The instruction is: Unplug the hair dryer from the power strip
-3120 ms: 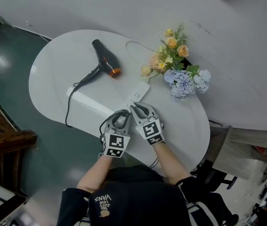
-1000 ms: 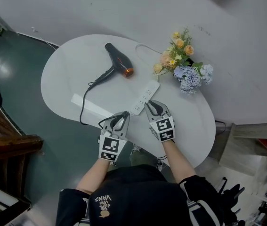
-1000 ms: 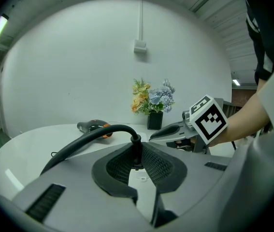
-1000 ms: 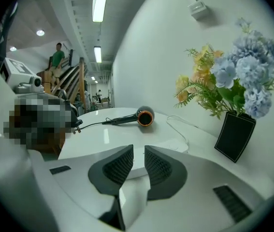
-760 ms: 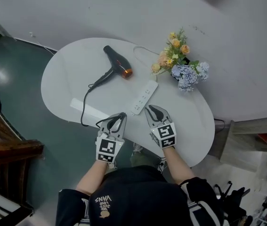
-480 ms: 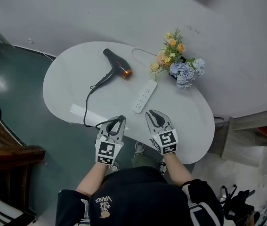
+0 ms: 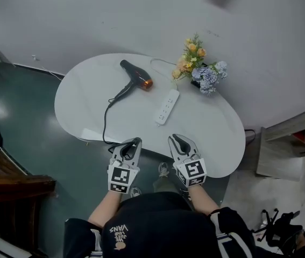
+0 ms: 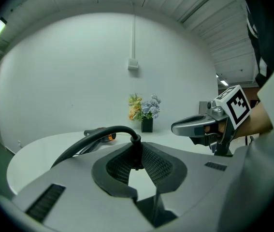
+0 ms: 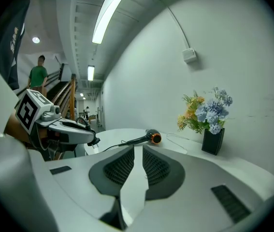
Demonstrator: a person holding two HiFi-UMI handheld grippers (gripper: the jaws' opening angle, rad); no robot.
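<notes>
White table [image 7: 82, 90] is carrying hair dryer [image 7: 135, 77] & power strip [image 7: 167, 107], lying apart; dryer's prob. light-ish, hard, slick; black cord [image 7: 106, 120] is trailing limp; left gripper [image 7: 129, 147] is pinching its plug [image 8: 136, 146], stiff, best hold; right gripper [image 7: 179, 142] is idling, jaws slightly apart, empty.

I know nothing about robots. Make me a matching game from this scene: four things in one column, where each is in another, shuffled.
Things:
1. black hair dryer with orange nozzle
2. long white power strip
3. black plug on its cord
4. yellow and blue flower bouquet

Places:
a. clamped in the left gripper
b. middle of the white table
c. table's far right edge, by the wall
d. far side, left of the bouquet

Pairs: 1-d, 2-b, 3-a, 4-c
</notes>
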